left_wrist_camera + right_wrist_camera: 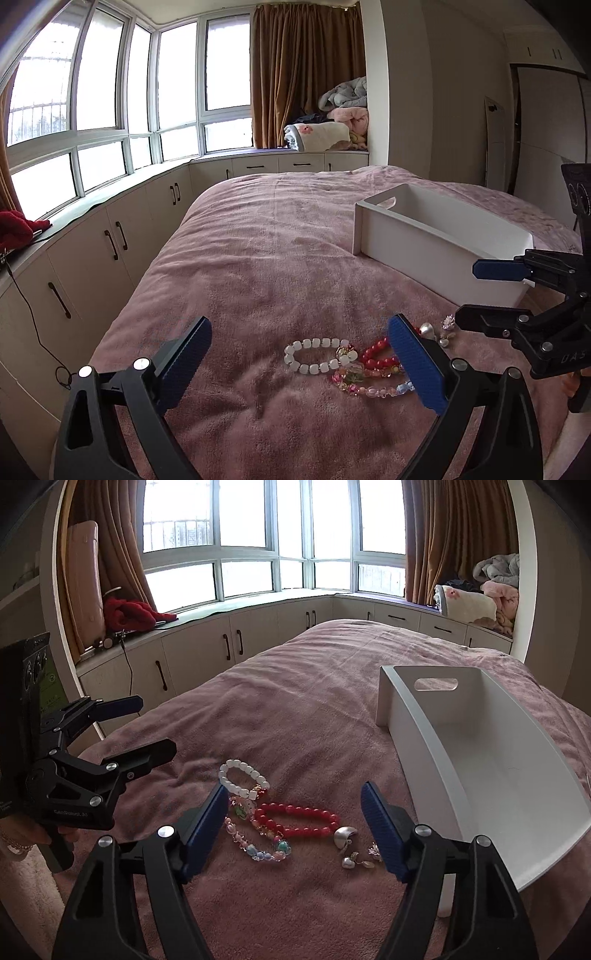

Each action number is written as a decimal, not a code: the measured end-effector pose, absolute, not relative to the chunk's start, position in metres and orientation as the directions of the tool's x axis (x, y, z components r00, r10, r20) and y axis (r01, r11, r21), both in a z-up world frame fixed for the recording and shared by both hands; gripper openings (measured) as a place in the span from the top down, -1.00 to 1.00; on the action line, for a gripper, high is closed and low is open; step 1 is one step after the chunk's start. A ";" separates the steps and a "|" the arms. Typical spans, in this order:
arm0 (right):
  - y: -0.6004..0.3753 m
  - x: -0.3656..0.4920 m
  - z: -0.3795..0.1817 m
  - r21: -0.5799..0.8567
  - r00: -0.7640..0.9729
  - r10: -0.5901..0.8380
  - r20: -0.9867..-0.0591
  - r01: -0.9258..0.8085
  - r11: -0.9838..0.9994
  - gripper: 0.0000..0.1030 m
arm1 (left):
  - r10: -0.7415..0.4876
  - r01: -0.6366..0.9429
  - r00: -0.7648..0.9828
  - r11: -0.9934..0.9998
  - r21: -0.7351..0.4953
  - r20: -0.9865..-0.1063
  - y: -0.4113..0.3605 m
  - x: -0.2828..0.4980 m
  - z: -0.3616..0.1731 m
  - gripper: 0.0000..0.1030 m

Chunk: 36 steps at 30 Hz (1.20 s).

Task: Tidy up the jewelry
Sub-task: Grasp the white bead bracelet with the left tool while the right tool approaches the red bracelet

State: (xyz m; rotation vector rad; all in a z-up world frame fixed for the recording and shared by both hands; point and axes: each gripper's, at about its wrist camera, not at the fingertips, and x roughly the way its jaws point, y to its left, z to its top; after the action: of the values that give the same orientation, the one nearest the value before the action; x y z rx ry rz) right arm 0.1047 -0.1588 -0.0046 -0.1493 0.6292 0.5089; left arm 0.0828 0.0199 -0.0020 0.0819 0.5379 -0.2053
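Both tools open and empty: left black two-finger gripper with blue ribbed pads (300, 363) spread wide above the pile; right black two-finger gripper with blue ribbed pads (295, 830) narrower, straddling the same pile, nothing pinched.

Nearest, on the fuzzy pink plush bedspread (258, 258): string of pastel clear mixed beads (255, 849), overlapping a bracelet of round red beads (299, 821), itself touching a bracelet of milky white square beads (242, 781). Likely trouble: one strand hooked on another, so a lift of the red loop drags its neighbours along and drops them partway.

Just beside the red loop, small silvery earrings and a curved silver shell-shaped piece (345, 836). Tiny, smooth, sunk into soft pile: easy to miss, squirt out from ribbed pads, or vanish into the plush.

Two tools converging on one small cluster: risk of finger-to-finger collision, or one scattering what the other aims for.

Farther off, open white rectangular bin with a cut-out handle slot (417, 746), empty, on the yielding bed near the right edge. Could tilt or slide under a nudge from the right tool; a release short of the rim would leave beads on the cover.
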 end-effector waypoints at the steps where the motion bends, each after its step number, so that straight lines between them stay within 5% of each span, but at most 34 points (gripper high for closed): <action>1: -0.155 0.105 -0.010 0.008 0.681 0.405 -0.610 -0.506 0.862 -0.08 | -0.186 0.229 0.830 0.973 0.018 -0.526 0.019 0.086 -0.005 -0.62; 3: -0.146 0.109 -0.019 -0.003 0.655 0.402 -0.640 -0.525 0.851 0.10 | -0.197 0.249 0.811 0.968 0.020 -0.551 0.015 0.093 -0.015 -0.27; 7: -0.138 0.119 -0.032 0.006 0.623 0.416 -0.663 -0.551 0.835 0.38 | -0.214 0.270 0.792 0.963 0.014 -0.572 0.013 0.103 -0.026 -0.05; 12: -0.134 0.140 -0.047 0.014 0.601 0.406 -0.689 -0.549 0.836 0.63 | -0.251 0.274 0.742 0.960 -0.061 -0.621 0.016 0.130 -0.043 0.45; 24: -0.135 0.173 -0.082 -0.040 0.564 0.303 -0.769 -0.515 0.857 0.63 | -0.253 0.201 0.621 0.966 -0.161 -0.742 0.034 0.164 -0.087 0.44; 26: -0.133 0.172 -0.082 -0.069 0.574 0.284 -0.768 -0.515 0.854 0.55 | -0.269 0.191 0.599 0.963 -0.191 -0.754 0.038 0.168 -0.091 0.38; 29: -0.129 0.171 -0.083 -0.162 0.618 0.216 -0.756 -0.496 0.853 0.09 | -0.286 0.190 0.587 0.958 -0.215 -0.757 0.040 0.172 -0.095 0.32; 36: -0.132 0.187 -0.095 -0.106 0.557 0.224 -0.799 -0.499 0.860 0.07 | -0.306 0.199 0.584 0.952 -0.233 -0.751 0.041 0.173 -0.097 0.41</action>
State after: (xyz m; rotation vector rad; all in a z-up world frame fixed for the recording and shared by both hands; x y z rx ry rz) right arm 0.1869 -0.1318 -0.0950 -0.3405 0.8830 0.4365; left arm 0.1732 0.0412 -0.0971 -0.1288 0.9000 -0.2957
